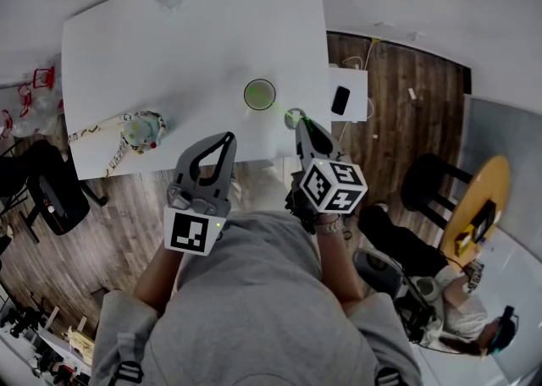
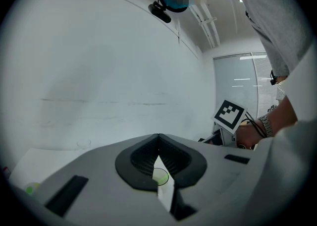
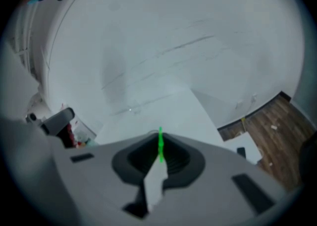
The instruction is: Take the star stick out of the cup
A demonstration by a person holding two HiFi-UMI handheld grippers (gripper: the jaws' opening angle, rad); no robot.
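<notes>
Star stick (image 3: 160, 146) is pinched tight in the right tongs (image 1: 300, 125), just beside the cup (image 1: 259, 94); left tongs (image 1: 226, 139) closed up, empty.

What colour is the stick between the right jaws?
Bright green; the stick shows best in the right gripper view.

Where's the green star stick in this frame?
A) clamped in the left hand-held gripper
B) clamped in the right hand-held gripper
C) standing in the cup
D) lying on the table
B: the right gripper view shows the star stick pinched between the jaws of the right hand-held gripper, clear of the cup.
</notes>
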